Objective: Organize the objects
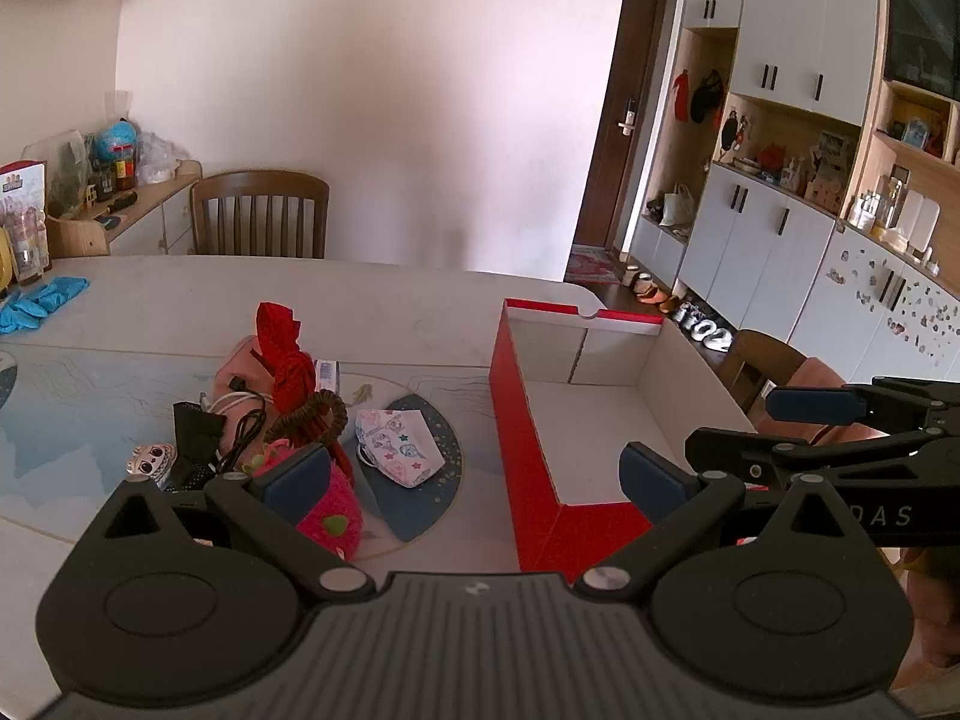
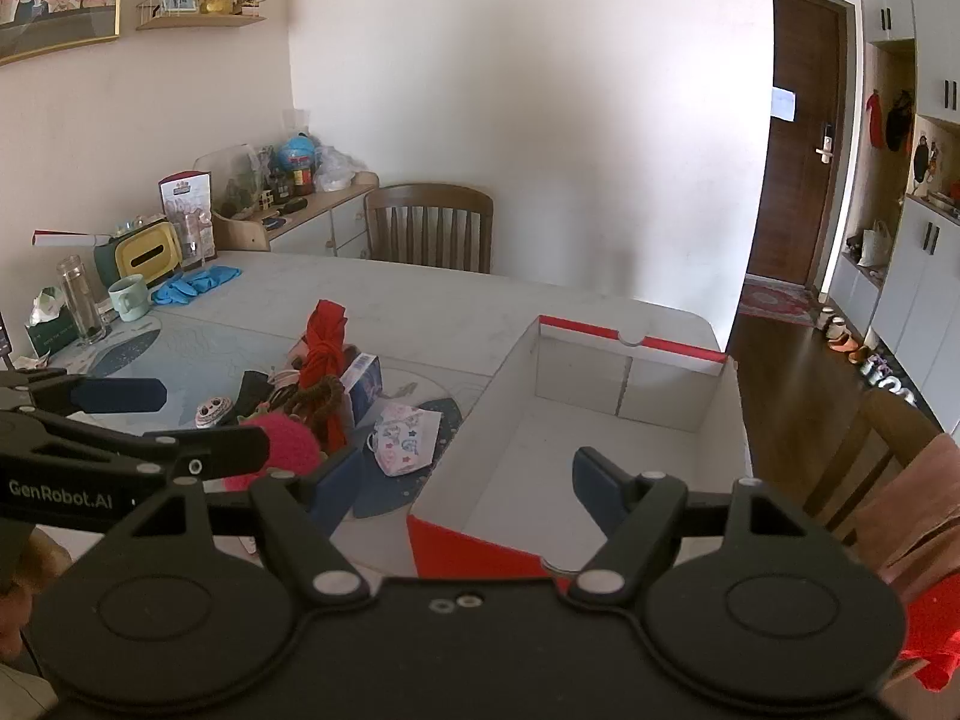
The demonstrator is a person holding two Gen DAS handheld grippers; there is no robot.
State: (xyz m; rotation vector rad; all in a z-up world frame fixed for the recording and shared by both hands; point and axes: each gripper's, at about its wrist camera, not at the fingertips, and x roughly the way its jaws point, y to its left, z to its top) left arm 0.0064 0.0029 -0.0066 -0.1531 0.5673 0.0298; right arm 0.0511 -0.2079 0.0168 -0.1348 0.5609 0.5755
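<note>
While both grippers hover spread and empty, one table (image 1: 420, 300) bears one red box (image 1: 522, 420)
Left gripper (image 1: 474, 474) and right gripper (image 2: 468, 480) hold nothing; one small clutter pile (image 1: 288, 414) and one printed mask (image 1: 399, 447) lie left of the box, the far tabletop bare

We see our left tool (image 1: 474, 474) as matte black plastic: two round hubs, angled linkage arms joined by silver rivets, a ribbed base between, and dark blue pads (image 1: 297, 474) on its fingers. Our right tool (image 2: 468, 480) has the same build; white lettering "GenRobot.AI" runs along the left tool's side in the right view.
</note>
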